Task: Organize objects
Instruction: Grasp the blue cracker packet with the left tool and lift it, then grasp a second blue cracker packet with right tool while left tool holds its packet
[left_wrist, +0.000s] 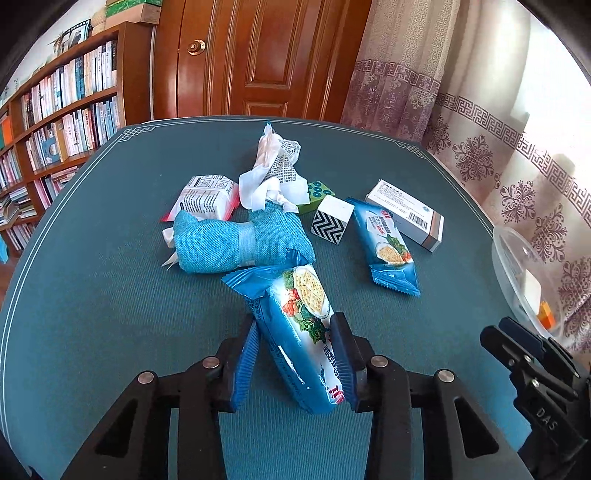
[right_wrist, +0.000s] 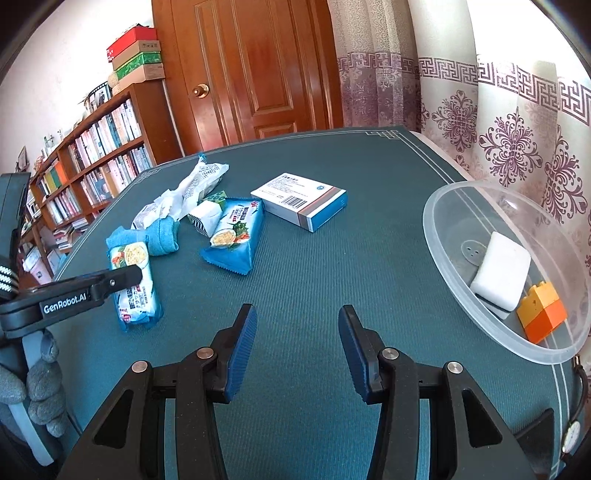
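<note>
My left gripper (left_wrist: 295, 332) has its jaws around a blue cracker packet (left_wrist: 299, 325) lying on the teal table (left_wrist: 92, 314); the right pad touches it, the left pad stands just off it. The packet also shows in the right wrist view (right_wrist: 135, 273). A second cracker packet (left_wrist: 388, 247), a blue cloth roll (left_wrist: 236, 242), a zigzag cube (left_wrist: 330, 221), a white medicine box (left_wrist: 406, 214) and crumpled white wrappers (left_wrist: 273, 173) lie beyond. My right gripper (right_wrist: 295, 332) is open and empty over bare table. A clear plastic bowl (right_wrist: 443, 221) at the right holds a white block (right_wrist: 502, 273) and an orange-yellow brick (right_wrist: 541, 314).
A green dotted cube (left_wrist: 317, 195) and a white snack packet (left_wrist: 207, 199) sit in the pile. A bookshelf (left_wrist: 55, 122) stands at the left, a wooden door (left_wrist: 258, 55) behind the table, curtains (left_wrist: 498, 147) at the right. A wristwatch (right_wrist: 572, 432) lies at the table's right edge.
</note>
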